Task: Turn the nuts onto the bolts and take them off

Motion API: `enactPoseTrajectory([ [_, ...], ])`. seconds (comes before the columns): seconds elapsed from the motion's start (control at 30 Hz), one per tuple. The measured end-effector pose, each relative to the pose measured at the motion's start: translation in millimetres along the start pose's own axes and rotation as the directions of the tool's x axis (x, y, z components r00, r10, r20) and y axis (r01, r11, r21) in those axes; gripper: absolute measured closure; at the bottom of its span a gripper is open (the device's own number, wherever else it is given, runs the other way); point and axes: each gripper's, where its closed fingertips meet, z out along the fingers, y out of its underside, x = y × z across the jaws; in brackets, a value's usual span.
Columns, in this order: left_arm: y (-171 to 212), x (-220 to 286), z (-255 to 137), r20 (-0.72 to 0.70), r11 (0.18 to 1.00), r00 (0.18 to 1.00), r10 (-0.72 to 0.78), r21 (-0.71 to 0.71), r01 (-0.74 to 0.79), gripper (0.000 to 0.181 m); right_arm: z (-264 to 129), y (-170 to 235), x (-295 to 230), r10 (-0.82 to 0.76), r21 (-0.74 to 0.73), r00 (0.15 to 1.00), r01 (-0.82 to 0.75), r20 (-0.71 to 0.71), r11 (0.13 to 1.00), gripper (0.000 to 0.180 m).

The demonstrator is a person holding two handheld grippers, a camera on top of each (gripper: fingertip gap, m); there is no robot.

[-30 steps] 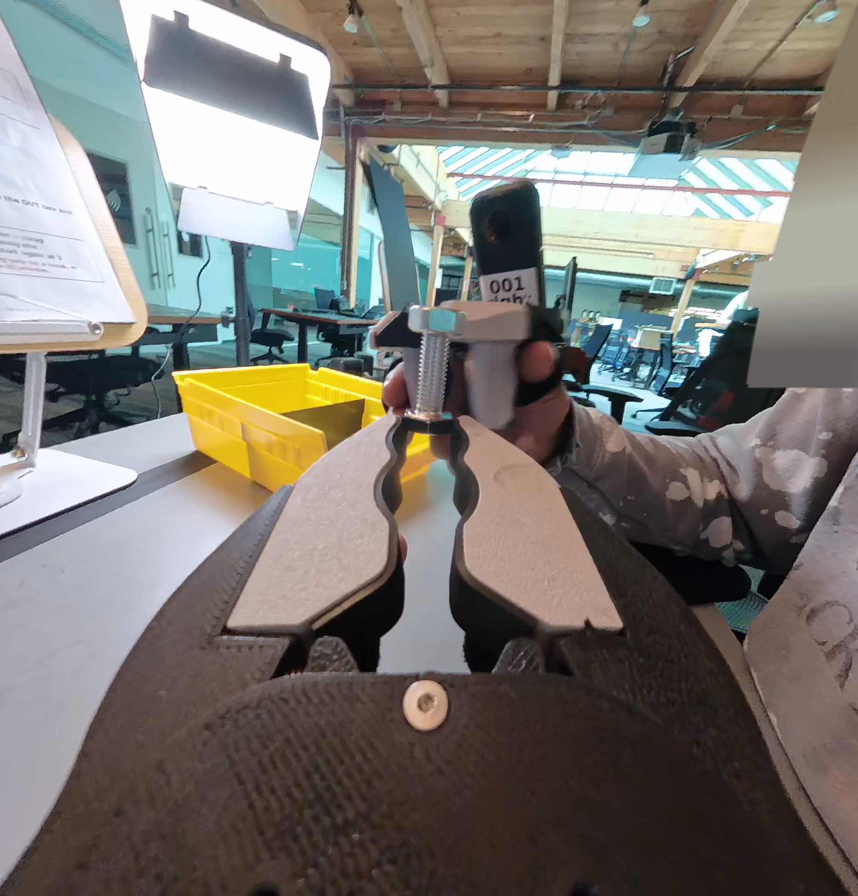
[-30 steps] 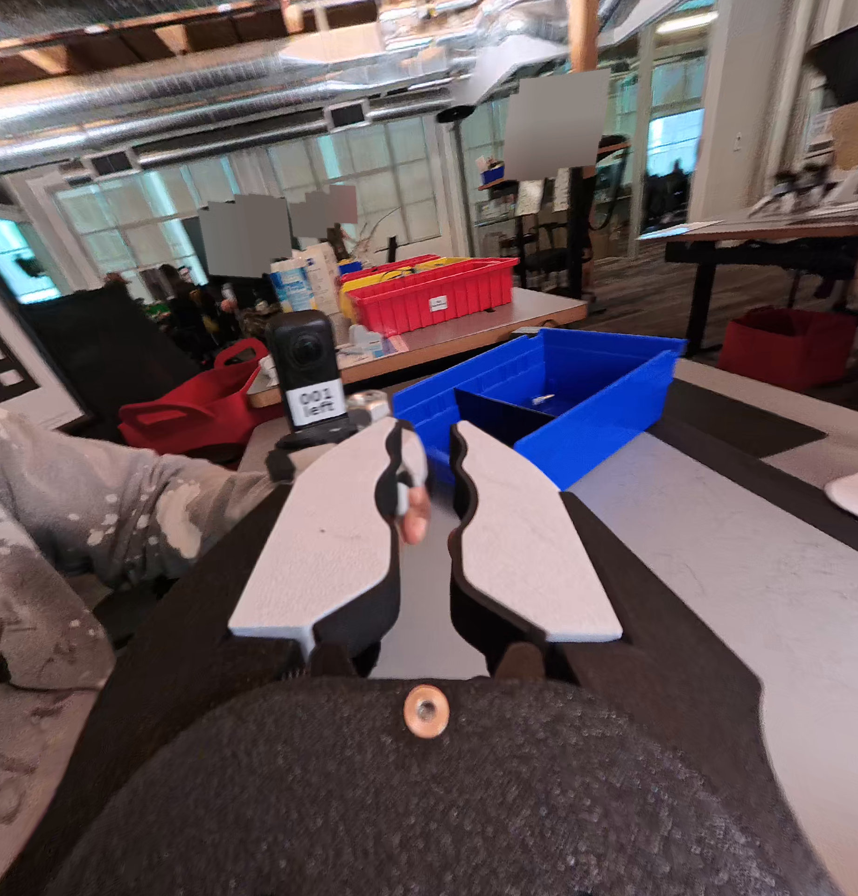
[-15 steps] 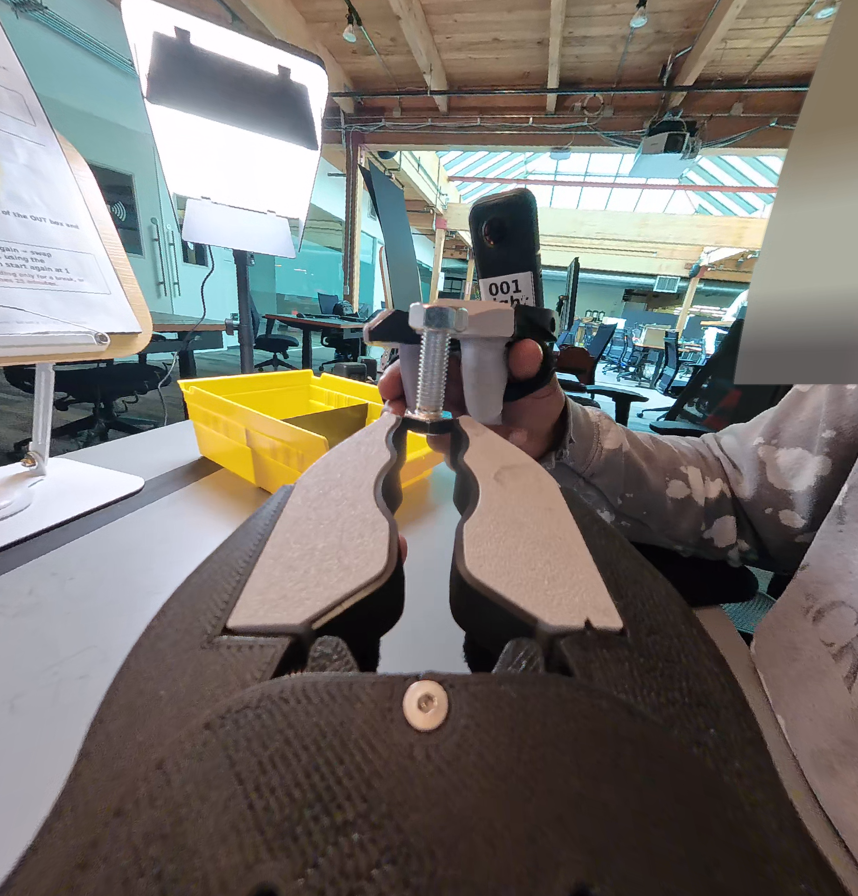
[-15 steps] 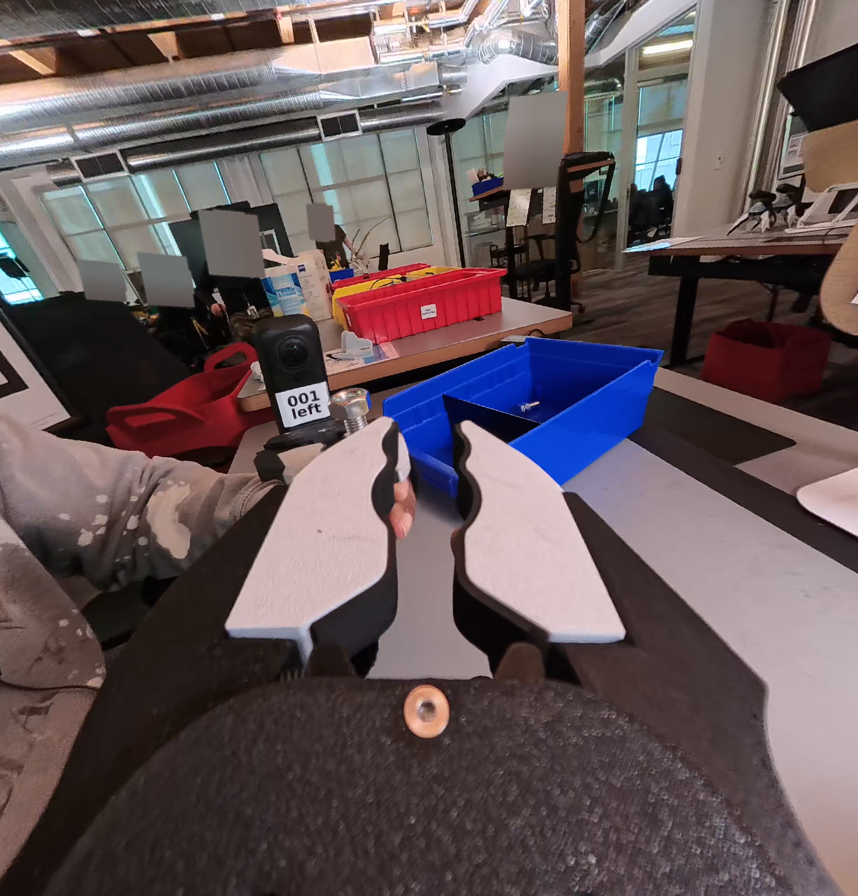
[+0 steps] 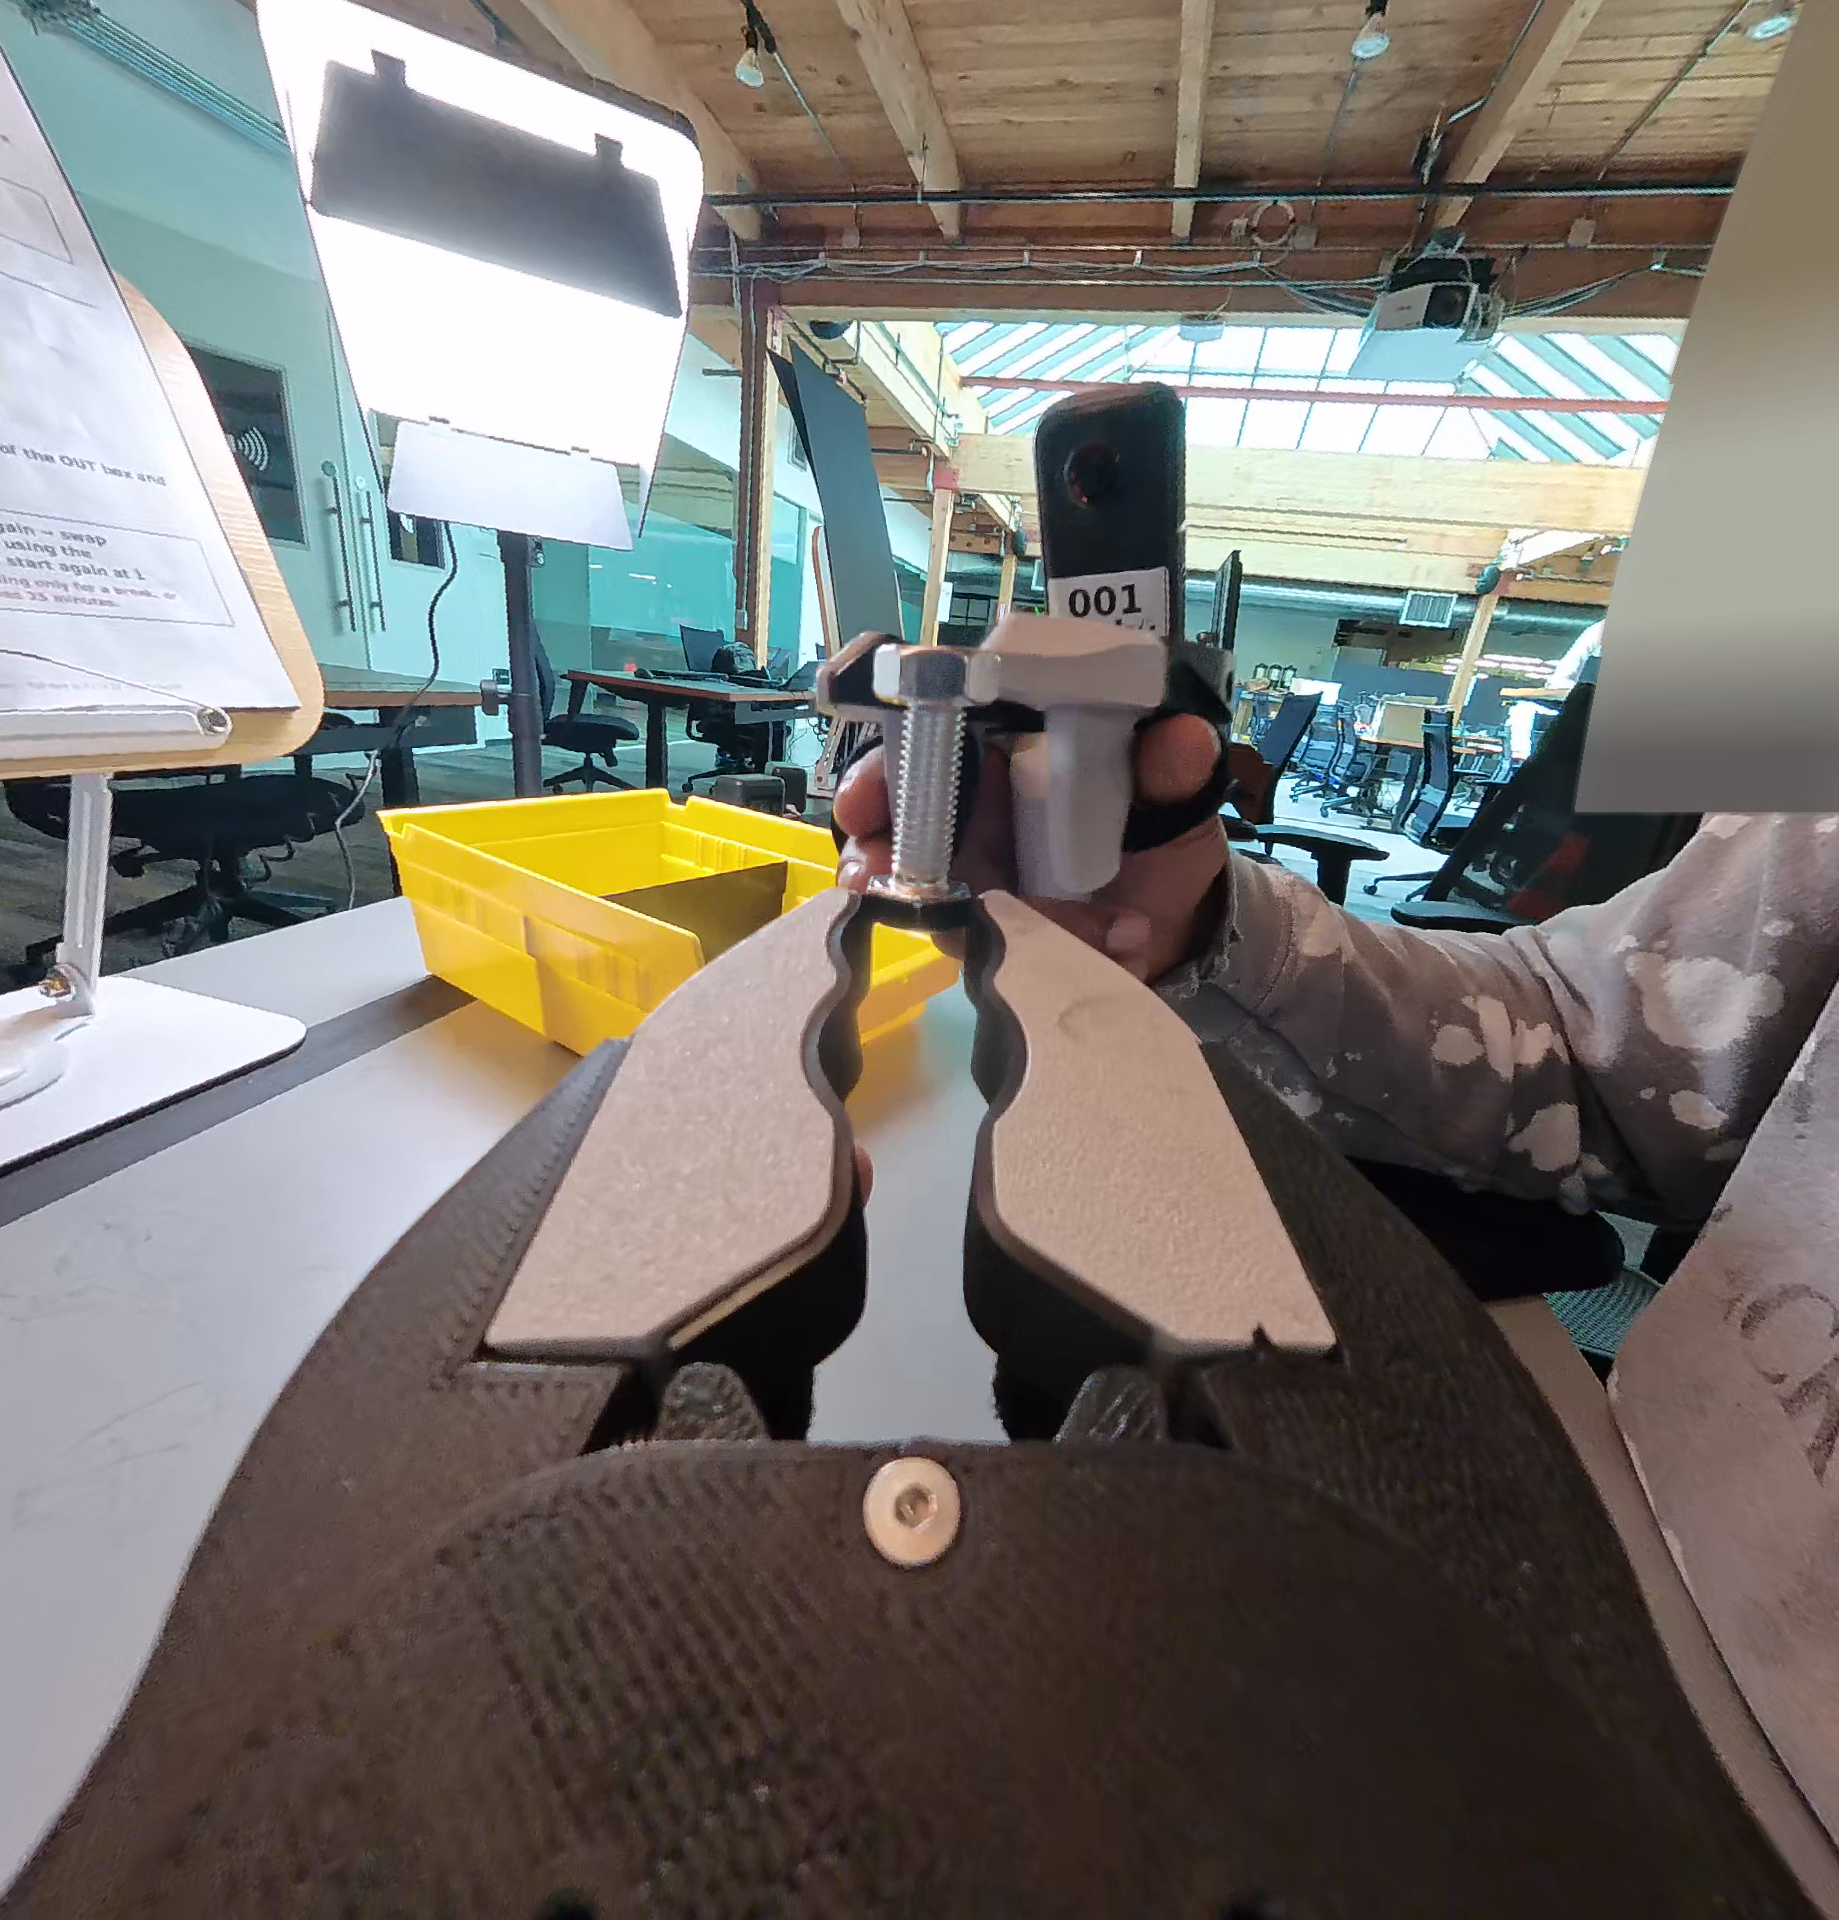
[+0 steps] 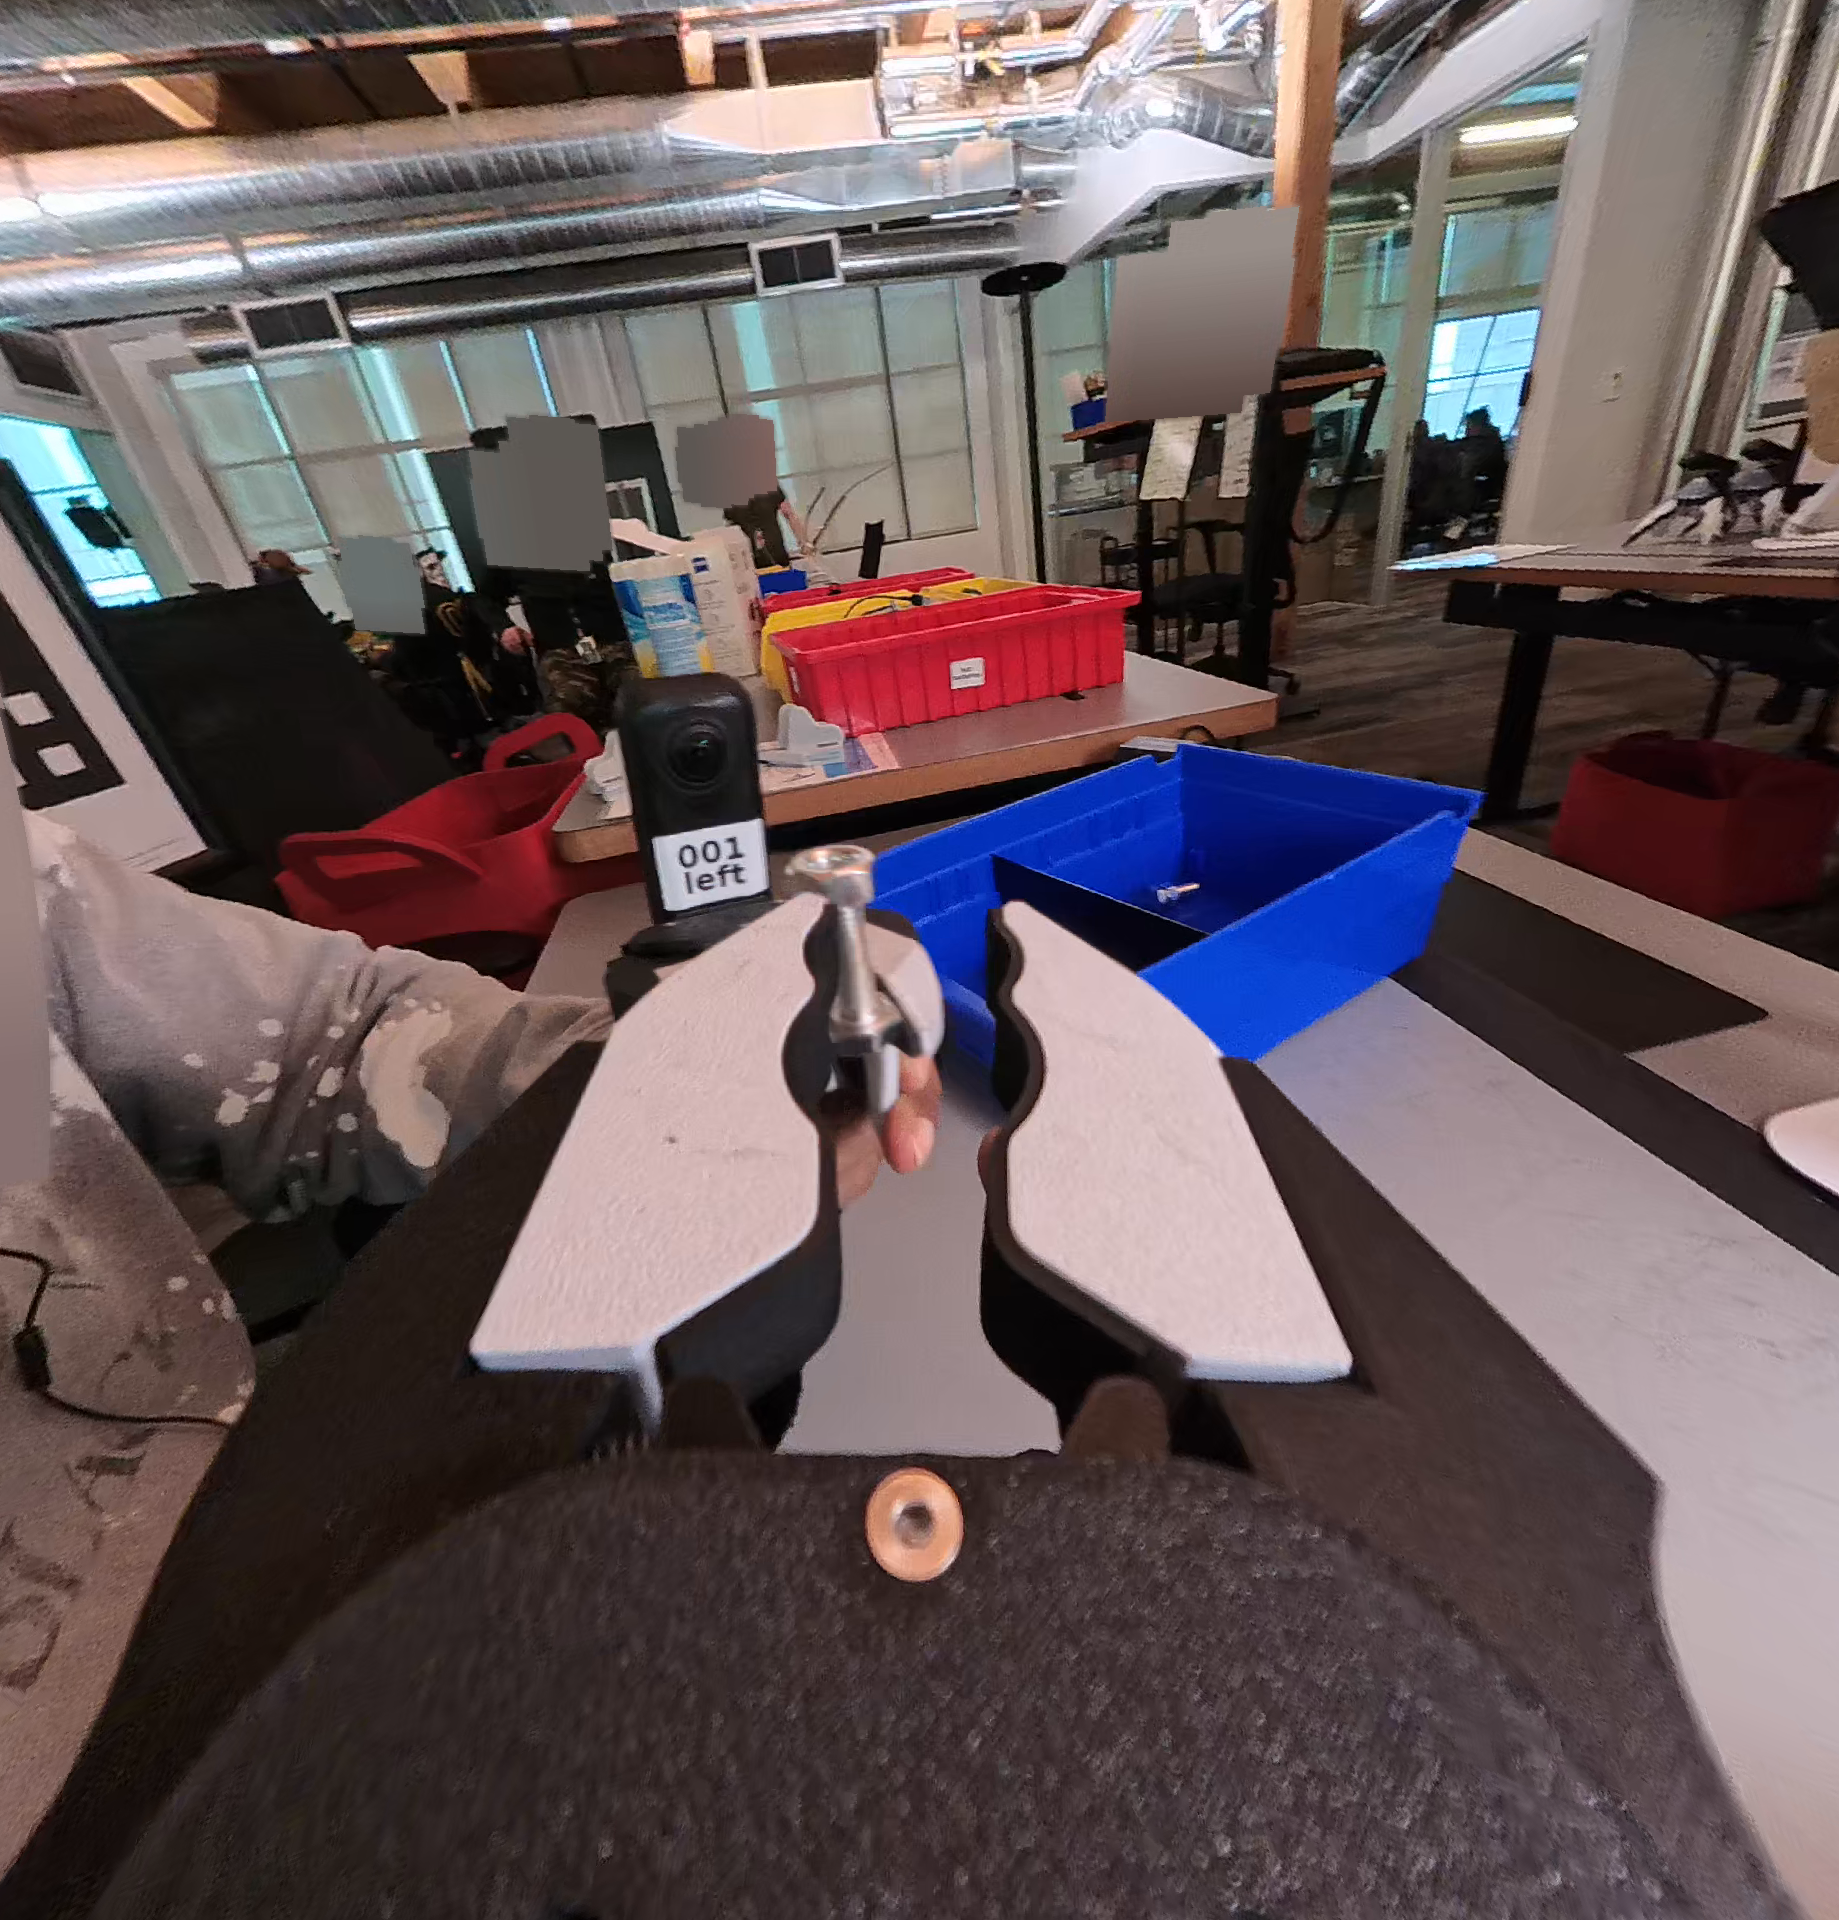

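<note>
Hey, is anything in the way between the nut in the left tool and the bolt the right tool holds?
Nothing visible. The bolt hangs upright from the right tool, and its threaded end already meets the nut pinched in the left tool.

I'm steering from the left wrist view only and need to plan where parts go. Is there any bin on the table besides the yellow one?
Observer: Yes. The right wrist view shows a blue bin on the table, beyond the right claw.
Operator: Anything in it?
Observer: One small bolt lies on its side in the compartment behind the black divider. The near compartment's floor is hidden from here.
</note>
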Motion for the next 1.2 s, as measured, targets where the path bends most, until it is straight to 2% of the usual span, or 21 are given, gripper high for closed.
enactPoseTrajectory([
  [0.13, 5, 2, 2, -0.005, 1.000, 1.000, 0.009, -0.024, -0.009, 0.163, 13, 8, -14, -0.015, -0.032, 0.999, 0.016, 0.032, 0.999, 0.147],
  [0.33, 3, 1, 1, -0.004, 1.000, 1.000, 0.006, -0.013, -0.006, 0.163, 6, 5, -4, -0.012, -0.020, 1.000, 0.012, 0.003, 1.000, 0.154],
  [0.63, 9, 4, 4, -0.011, 0.999, 1.000, 0.018, -0.042, -0.019, 0.163, 15, 13, -19, -0.052, -0.071, 0.997, 0.056, 0.059, 0.996, 0.148],
  [0.73, 11, 5, 5, -0.021, 0.998, 1.000, 0.018, -0.055, -0.019, 0.163, 16, 17, -18, -0.077, -0.093, 0.996, 0.081, 0.052, 0.992, 0.162],
  [0.87, 14, -2, 3, -0.009, 0.998, 1.000, -0.008, -0.064, 0.008, 0.162, -3, -8, -14, -0.080, -0.018, 0.995, 0.082, 0.067, 0.996, 0.162],
  [0.97, 14, -7, 1, 0.010, 0.998, 1.000, -0.012, -0.066, 0.012, 0.163, -28, -23, 16, -0.138, -0.044, 0.989, 0.135, -0.062, 0.990, 0.162],
  [1.07, 15, -8, 1, 0.021, 0.997, 1.000, -0.012, -0.072, 0.014, 0.162, -73, -15, 88, -0.205, -0.202, 0.921, 0.143, -0.331, 0.969, 0.162],
  [1.2, 17, -9, 1, 0.031, 0.996, 1.000, 0.001, -0.084, 0.001, 0.163, -146, 44, 188, -0.222, -0.461, 0.778, -0.098, -0.588, 0.882, 0.162],
])
